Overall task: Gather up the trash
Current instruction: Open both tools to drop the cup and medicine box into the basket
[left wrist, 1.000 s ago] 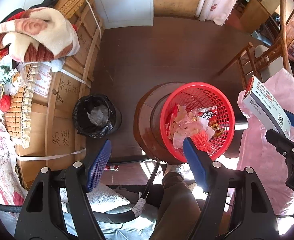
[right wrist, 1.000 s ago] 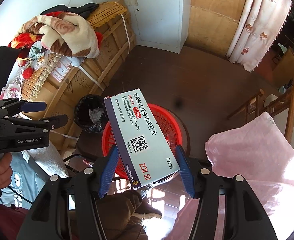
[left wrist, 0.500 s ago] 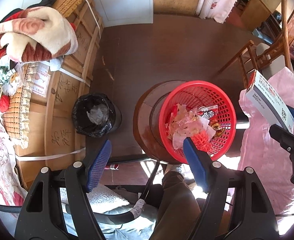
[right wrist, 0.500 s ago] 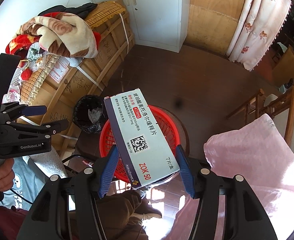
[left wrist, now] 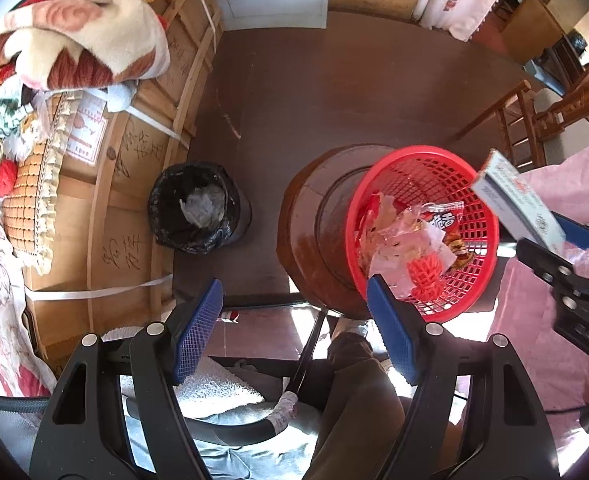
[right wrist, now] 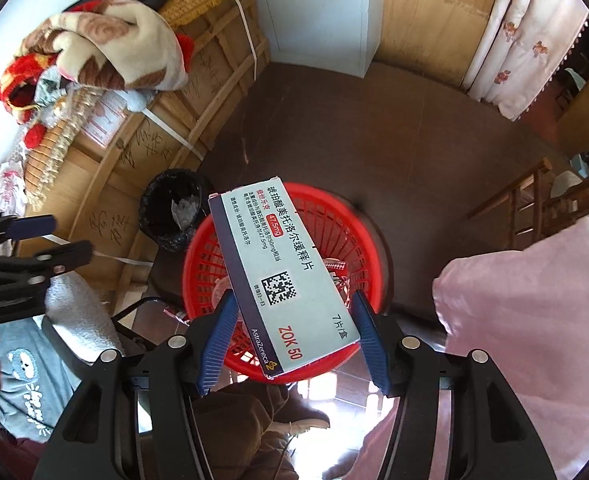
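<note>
Dark brown floor point(right wrist: 374, 128) underneath, wooden crates point(left wrist: 134, 152) stacked along the wall. Medicine box point(right wrist: 282, 276) clamped between the blue pads of the right gripper point(right wrist: 292, 336), tilted, hanging over the red basket point(left wrist: 426, 160). Wrappers point(left wrist: 410, 240) heaped inside that basket, perched on a round wooden stool point(left wrist: 306, 216). Left gripper point(left wrist: 294, 336) spread wide, holding nothing, beside the basket's near rim. Black-lined bin point(left wrist: 194, 212) on the floor just left of the stool
</note>
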